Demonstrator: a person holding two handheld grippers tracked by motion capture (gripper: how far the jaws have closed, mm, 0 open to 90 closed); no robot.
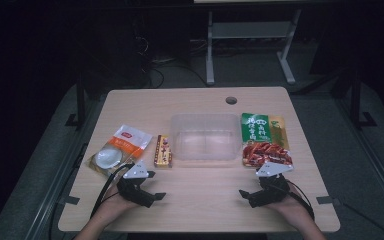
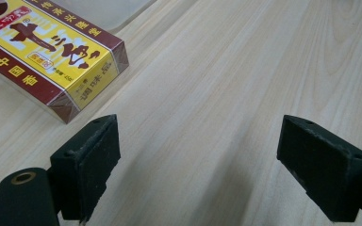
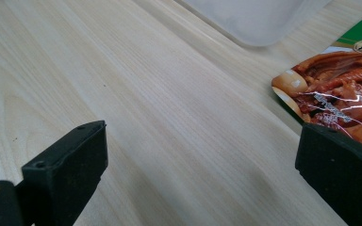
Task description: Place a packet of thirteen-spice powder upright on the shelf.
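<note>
From the high view, my left gripper [image 1: 152,186] and right gripper [image 1: 247,186] rest near the table's [image 1: 195,102] front edge, the clear tub [image 1: 206,136] mid-table empty, so nothing seems packed yet. Left gripper view: jaws apart, bare, yellow box [image 2: 47,52] ahead. Right gripper view: jaws apart, meat packet [image 3: 339,101] just beside.

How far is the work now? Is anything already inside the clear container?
Nothing looks done: the clear container is empty. The yellow box, orange pouch and green pouch lie beside it. Both the left claw and right claw are open, holding nothing. Probably all three items remain.
</note>
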